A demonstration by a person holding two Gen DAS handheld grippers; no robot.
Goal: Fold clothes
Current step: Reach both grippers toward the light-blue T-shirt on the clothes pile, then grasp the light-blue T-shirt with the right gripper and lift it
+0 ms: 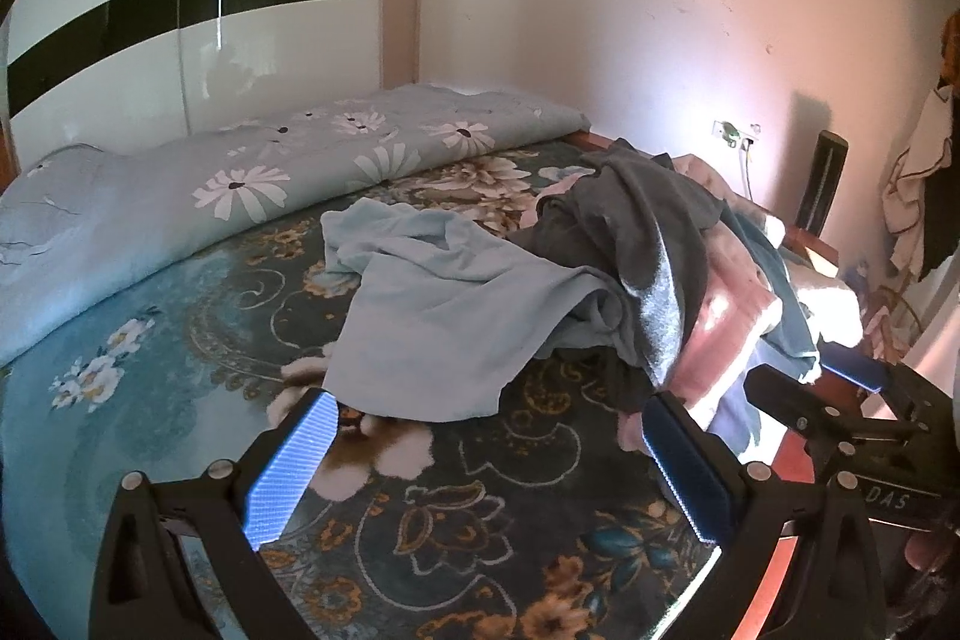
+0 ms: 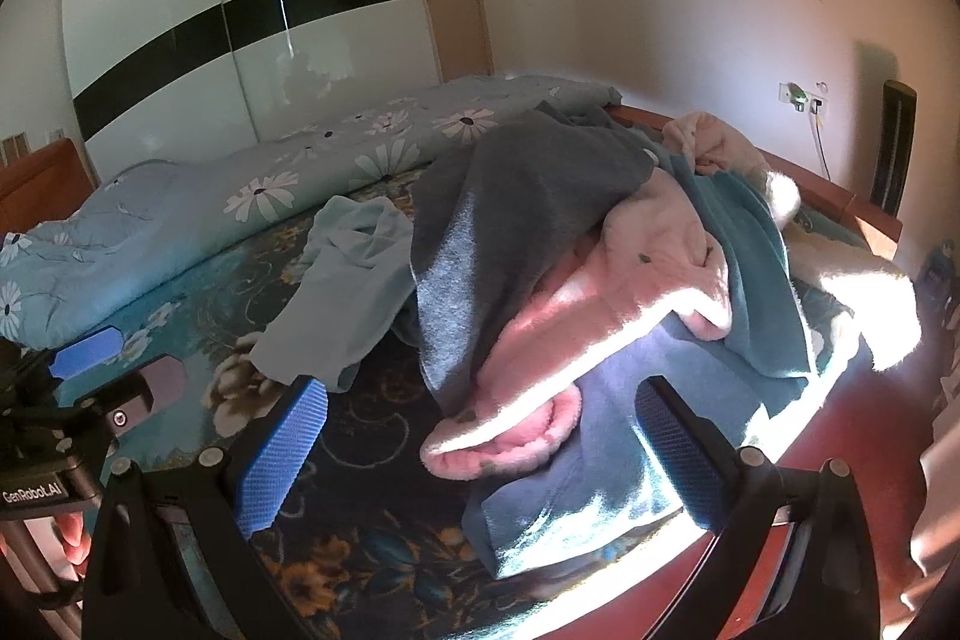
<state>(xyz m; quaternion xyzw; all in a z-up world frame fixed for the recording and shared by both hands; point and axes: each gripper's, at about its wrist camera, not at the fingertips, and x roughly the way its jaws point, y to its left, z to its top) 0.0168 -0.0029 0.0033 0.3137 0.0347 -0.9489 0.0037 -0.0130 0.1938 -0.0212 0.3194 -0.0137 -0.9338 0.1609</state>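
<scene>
Spread across the bed (image 1: 150,340): a dark teal floral blanket, with a rolled pale-blue daisy quilt (image 1: 198,184) along the far edge. Behind that, a white wardrobe (image 1: 150,28) with a black band.

Heaped toward the bed's right edge: a pile of four garments, unfolded. Topmost, a grey garment (image 2: 510,220) draped over the heap. Under it, a pink fleece garment (image 2: 600,310), one end hanging down toward the near edge. Beneath and around that, a blue garment (image 2: 600,460) reaching the near right corner in bright sunlight. Spilling left from the pile onto open blanket, a crumpled light-blue shirt (image 1: 432,304), its near hem just beyond the left fingertips.

Held low over the near edge, level and pointing across the bed: the left gripper (image 1: 486,418), fingers spread wide, nothing between them, blanket visible in the gap. Just to its right, likewise level: the right gripper (image 2: 480,406), fingers wide apart and holding nothing, the hanging pink end and the blue cloth lying in the gap without visible contact. Two grippers, side by side, each visible in the other's view.
</scene>
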